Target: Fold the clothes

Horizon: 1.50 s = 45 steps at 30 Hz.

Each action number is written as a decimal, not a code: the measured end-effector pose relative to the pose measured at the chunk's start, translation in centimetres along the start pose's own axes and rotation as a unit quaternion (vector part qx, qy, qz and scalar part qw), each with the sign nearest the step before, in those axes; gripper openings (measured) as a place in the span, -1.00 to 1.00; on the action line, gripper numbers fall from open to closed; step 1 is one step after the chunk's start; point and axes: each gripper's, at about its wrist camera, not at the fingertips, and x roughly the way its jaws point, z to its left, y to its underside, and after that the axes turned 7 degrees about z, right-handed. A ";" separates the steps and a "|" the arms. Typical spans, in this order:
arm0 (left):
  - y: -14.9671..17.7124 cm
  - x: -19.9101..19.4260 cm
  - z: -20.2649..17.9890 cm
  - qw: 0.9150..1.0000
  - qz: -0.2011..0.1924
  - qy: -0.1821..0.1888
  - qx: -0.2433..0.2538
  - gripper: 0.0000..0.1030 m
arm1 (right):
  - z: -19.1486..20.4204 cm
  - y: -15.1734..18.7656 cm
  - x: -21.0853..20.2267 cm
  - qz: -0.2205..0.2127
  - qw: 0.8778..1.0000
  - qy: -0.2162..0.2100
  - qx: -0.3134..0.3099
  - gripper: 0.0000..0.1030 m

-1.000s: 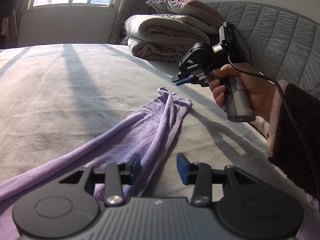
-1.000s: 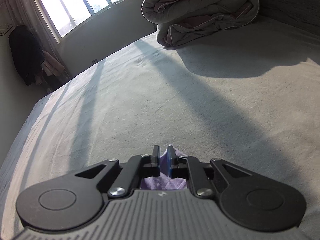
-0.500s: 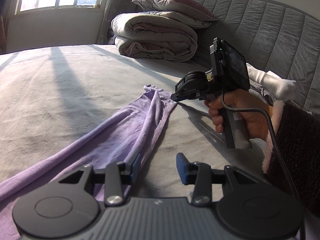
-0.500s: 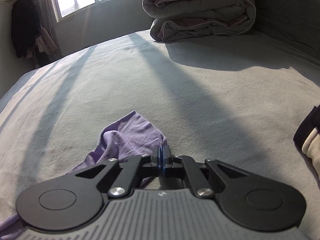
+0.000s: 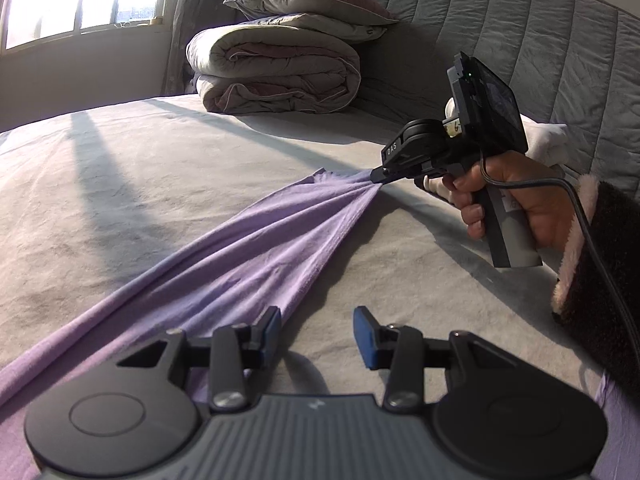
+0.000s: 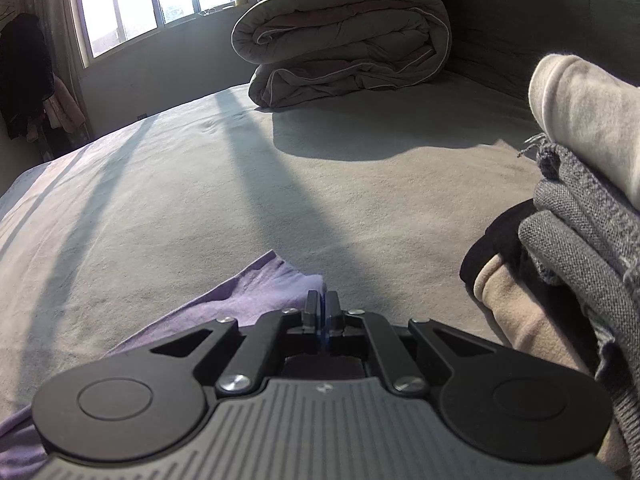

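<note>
A purple garment (image 5: 256,248) lies stretched in long creases across the grey bed. In the left wrist view my right gripper (image 5: 378,178), held in a hand, is shut on the garment's far end, and the cloth fans out taut from that pinch. My left gripper (image 5: 318,334) hovers open low over the near part, its left pad at the cloth's right edge with nothing between the pads. The right wrist view shows the right gripper (image 6: 321,306) with its jaws pressed together on the purple garment (image 6: 256,292), which trails off to the lower left.
A rolled duvet (image 5: 276,72) with a pillow (image 5: 312,2) on top lies at the bed's far end by the quilted headboard (image 5: 560,40). A pile of grey, white and beige clothes (image 6: 580,208) sits close to the right of my right gripper. A window (image 6: 160,0) is behind.
My right gripper has pulled the garment's end to the right and away, drawing the cloth out taut. The pile of clothes has come close on its right. My left gripper stays open.
</note>
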 end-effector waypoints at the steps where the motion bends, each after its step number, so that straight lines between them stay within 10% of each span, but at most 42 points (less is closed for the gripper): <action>1: 0.0 0.0 0.0 1.000 0.000 0.000 -0.001 -0.21 | -0.1 0.3 0.5 0.006 1.000 0.001 0.000 -0.96; 10: 0.3 0.6 0.1 1.000 0.019 -0.009 0.001 -0.21 | 0.6 -2.2 0.5 0.006 0.999 -0.038 -0.034 -0.65; 12: 0.4 0.7 0.0 1.000 0.020 -0.008 0.002 -0.21 | 0.8 -3.3 1.2 0.004 0.997 -0.066 -0.039 -0.05; 16: 0.5 0.7 0.1 1.000 0.021 -0.002 0.002 -0.21 | 1.7 -4.2 4.2 0.013 0.994 -0.087 -0.068 -0.05; 18: 0.6 0.7 0.2 1.000 0.021 0.005 -0.001 -0.15 | 2.8 -3.9 5.3 0.012 0.991 -0.073 -0.112 -0.71; 22: 0.8 0.7 0.1 1.000 0.022 0.017 0.000 -0.12 | 3.7 -3.8 6.5 0.003 0.987 -0.053 -0.155 -0.96; 35: -0.4 -2.2 2.0 0.996 -0.019 0.016 -0.084 -0.06 | 7.5 -2.9 2.5 0.008 0.983 -0.113 -0.144 -0.74; 41: -1.3 -4.8 4.1 0.983 -0.060 -0.010 -0.175 -0.01 | 13.0 -0.9 -0.7 0.042 0.964 -0.184 -0.189 -0.20; 45: -1.3 -5.5 5.1 0.975 -0.065 -0.038 -0.207 -0.01 | 15.3 0.0 -1.5 0.068 0.964 -0.198 -0.161 -0.20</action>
